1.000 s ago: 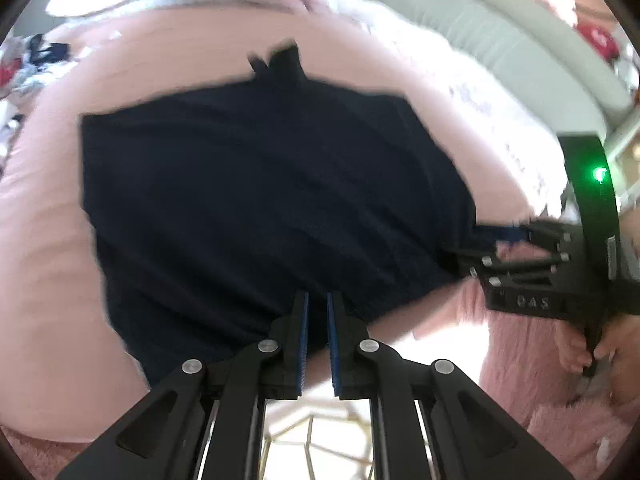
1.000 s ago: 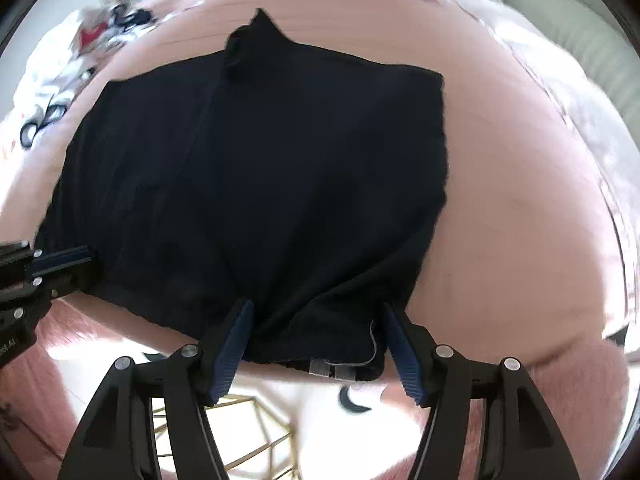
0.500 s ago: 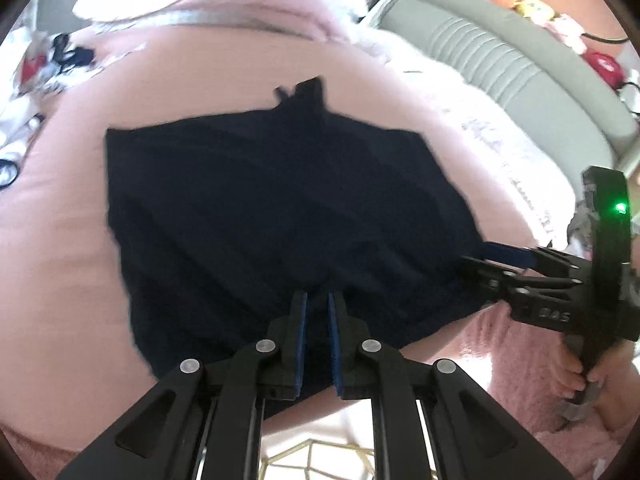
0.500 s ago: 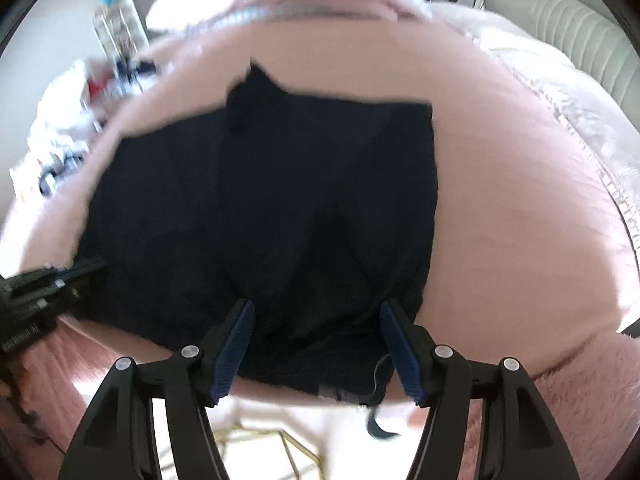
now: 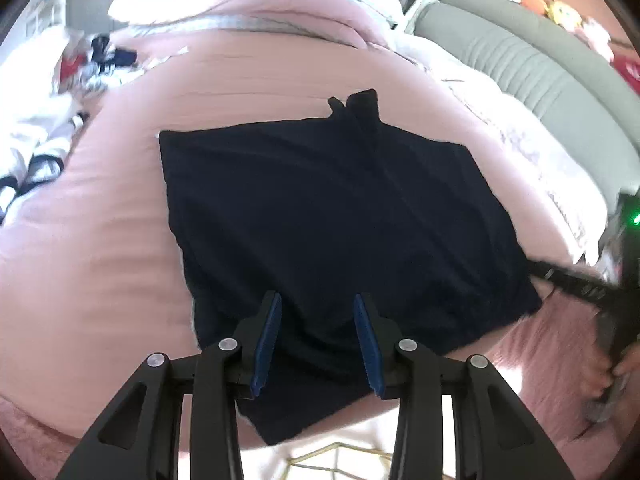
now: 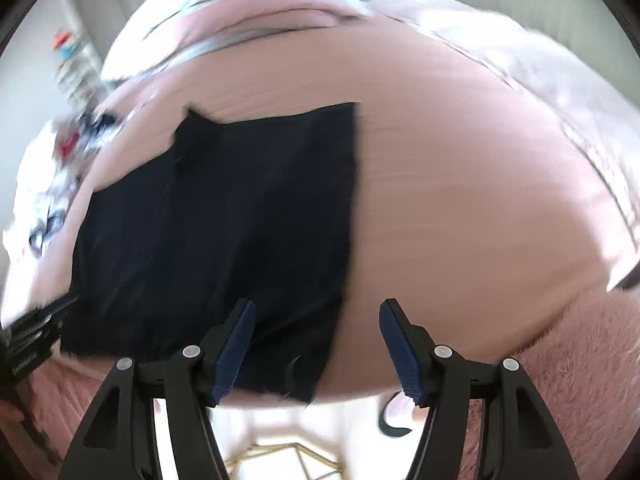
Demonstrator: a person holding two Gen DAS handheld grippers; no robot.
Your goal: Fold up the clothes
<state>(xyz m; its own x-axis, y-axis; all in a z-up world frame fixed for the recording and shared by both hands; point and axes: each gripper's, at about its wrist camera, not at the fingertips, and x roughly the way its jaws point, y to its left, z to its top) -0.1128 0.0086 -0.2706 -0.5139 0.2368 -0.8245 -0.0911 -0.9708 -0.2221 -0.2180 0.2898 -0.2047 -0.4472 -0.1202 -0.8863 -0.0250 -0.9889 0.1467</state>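
Note:
A dark navy garment lies spread flat on a pink bed, its near hem hanging over the bed's front edge. It also shows in the right wrist view, left of centre and blurred. My left gripper is open and empty above the near hem. My right gripper is open and empty over the garment's near right corner; it also shows in the left wrist view at the garment's right edge. The left gripper shows in the right wrist view at the far left.
Pillows and folded bedding lie at the head of the bed. A heap of white and mixed clothes lies at the left. A grey padded headboard runs along the right. A fluffy pink blanket covers the near edge.
My left gripper has opened and let go of the garment's hem. Both grippers have drawn back and up from the garment, which now lies flat. The right one stayed open and shifted right.

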